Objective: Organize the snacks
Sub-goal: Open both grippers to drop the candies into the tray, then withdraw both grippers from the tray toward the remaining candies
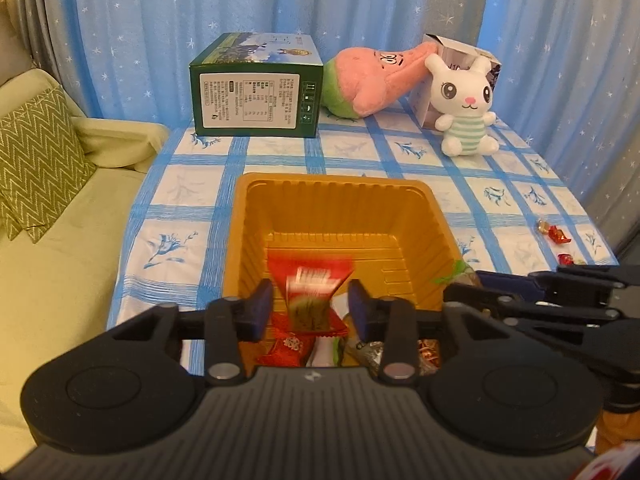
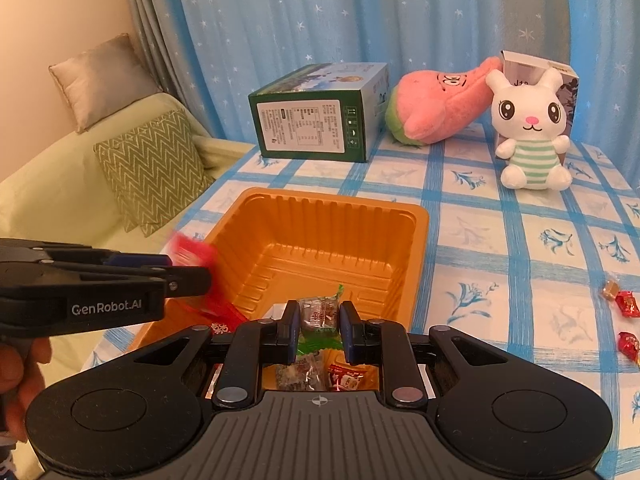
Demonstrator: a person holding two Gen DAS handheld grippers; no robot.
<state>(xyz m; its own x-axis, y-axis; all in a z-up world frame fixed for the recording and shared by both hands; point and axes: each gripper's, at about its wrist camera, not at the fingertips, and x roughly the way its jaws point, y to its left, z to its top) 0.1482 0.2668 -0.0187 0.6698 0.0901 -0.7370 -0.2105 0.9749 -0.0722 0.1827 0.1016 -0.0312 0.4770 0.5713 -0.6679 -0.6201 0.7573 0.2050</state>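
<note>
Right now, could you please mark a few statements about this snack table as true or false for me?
1. The right tongs grip a green snack. True.
2. The tray is blue. False: it is orange.
3. Red candies lie on the table to the right of the tray. True.
4. The bunny sits inside the tray. False: it sits on the table beyond it.
</note>
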